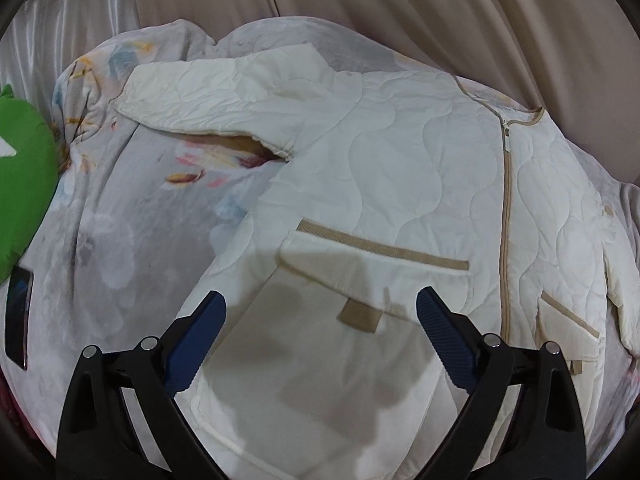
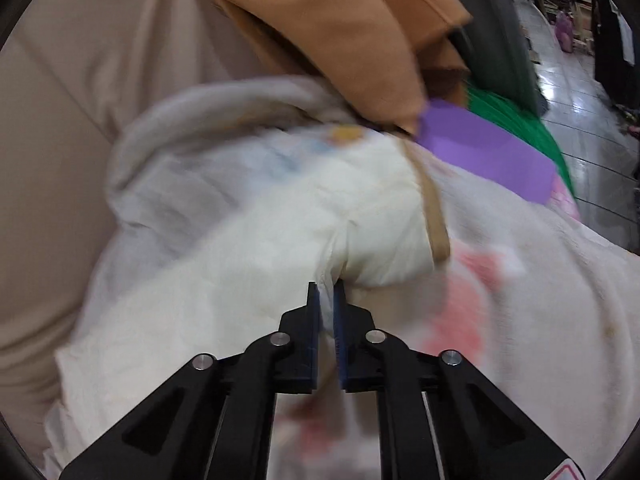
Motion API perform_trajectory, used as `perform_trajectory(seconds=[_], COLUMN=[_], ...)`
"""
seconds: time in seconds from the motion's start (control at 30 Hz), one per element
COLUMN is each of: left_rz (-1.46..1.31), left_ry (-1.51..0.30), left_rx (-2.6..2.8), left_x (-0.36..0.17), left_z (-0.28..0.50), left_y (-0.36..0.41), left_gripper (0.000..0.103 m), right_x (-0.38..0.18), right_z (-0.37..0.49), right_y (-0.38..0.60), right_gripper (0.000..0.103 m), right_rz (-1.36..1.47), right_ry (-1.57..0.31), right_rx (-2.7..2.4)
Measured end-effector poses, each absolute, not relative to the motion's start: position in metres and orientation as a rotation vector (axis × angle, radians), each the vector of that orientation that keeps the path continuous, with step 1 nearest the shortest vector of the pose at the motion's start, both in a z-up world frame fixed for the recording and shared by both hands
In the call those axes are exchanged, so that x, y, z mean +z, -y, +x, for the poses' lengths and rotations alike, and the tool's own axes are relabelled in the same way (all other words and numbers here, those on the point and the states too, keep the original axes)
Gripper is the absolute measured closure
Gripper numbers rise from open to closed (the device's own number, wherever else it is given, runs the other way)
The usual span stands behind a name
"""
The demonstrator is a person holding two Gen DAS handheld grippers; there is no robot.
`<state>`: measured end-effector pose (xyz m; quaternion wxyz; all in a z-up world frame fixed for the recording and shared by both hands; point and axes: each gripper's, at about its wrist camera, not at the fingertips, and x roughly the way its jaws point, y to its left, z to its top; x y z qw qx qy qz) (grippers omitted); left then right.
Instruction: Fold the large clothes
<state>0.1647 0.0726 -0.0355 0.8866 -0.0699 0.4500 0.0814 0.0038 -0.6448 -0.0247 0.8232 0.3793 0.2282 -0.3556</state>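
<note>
A: How far are you with the folding?

B: Only at the beginning, I judge. The white quilted jacket (image 1: 400, 168) lies nearly flat on the flowered blanket (image 1: 120, 240), zipped, front side up. One sleeve (image 1: 208, 100) stretches out toward 10 o'clock and is not folded in yet.

A: And your tongs?

B: Your left tongs (image 1: 320, 312) are released, fingers wide apart, and hover over the pocket flap (image 1: 372, 256) near the hem at 6 o'clock. They hold nothing. Your right tongs (image 2: 328, 292) are clenched on a pinch of the jacket's white cloth (image 2: 360, 248), beside a tan trim strip (image 2: 432, 216) at 1 o'clock. That view is blurred, so I cannot tell which part of the jacket this is.

A: What is left?

B: Almost everything, I think: both sleeves inward, then the body folded over. A green cushion (image 1: 24, 180) lies at 9 o'clock, well apart.
</note>
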Motion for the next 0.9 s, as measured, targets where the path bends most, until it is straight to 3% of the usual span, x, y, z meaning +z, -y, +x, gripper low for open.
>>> perform_trajectory(seconds=[0.2, 0.33, 0.4, 0.43, 0.47, 0.53, 0.6, 0.7, 0.8, 0.87, 0.9], left_rz=[-0.168, -0.223, -0.281, -0.299, -0.312, -0.318, -0.337, -0.451, -0.545, -0.584, -0.587], left_ry=[-0.885, -0.847, -0.831, -0.83, -0.833, -0.849, -0.878, -0.964, -1.024, -1.045, -1.047], left_rx=[0.137, 0.102, 0.053, 0.03, 0.002, -0.054, -0.095, -0.152, -0.183, -0.194, -0.196], left_x=[-0.016, -0.002, 0.004, 0.005, 0.005, 0.0, -0.013, -0.047, -0.076, -0.09, -0.094], left_z=[0.184, 0.197, 0.206, 0.211, 0.218, 0.234, 0.25, 0.276, 0.294, 0.304, 0.307], left_y=[-0.083, -0.094, -0.1, -0.1, -0.099, -0.094, -0.089, -0.083, -0.074, -0.065, -0.061], left_gripper=[0.01, 0.01, 0.01, 0.01, 0.01, 0.01, 0.01, 0.01, 0.011, 0.016, 0.025], right_x=[0.1, 0.11, 0.084, 0.067, 0.047, 0.019, 0.005, -0.014, -0.032, -0.041, -0.044], right_z=[0.119, 0.197, 0.228, 0.24, 0.248, 0.249, 0.228, 0.188, 0.149, 0.133, 0.126], right_y=[0.488, 0.34, 0.276, 0.251, 0.227, 0.199, 0.193, 0.229, 0.289, 0.324, 0.346], right_gripper=[0.096, 0.094, 0.085, 0.068, 0.059, 0.054, 0.052, 0.04, 0.038, 0.037, 0.037], right_rz=[0.469, 0.358, 0.318, 0.301, 0.28, 0.245, 0.245, 0.343, 0.453, 0.531, 0.576], right_ry=[-0.34, -0.4, -0.467, -0.513, -0.559, -0.615, -0.632, -0.661, -0.705, -0.715, -0.714], right_rx=[-0.25, 0.131, 0.24, 0.274, 0.288, 0.284, 0.264, 0.164, -0.007, -0.097, -0.152])
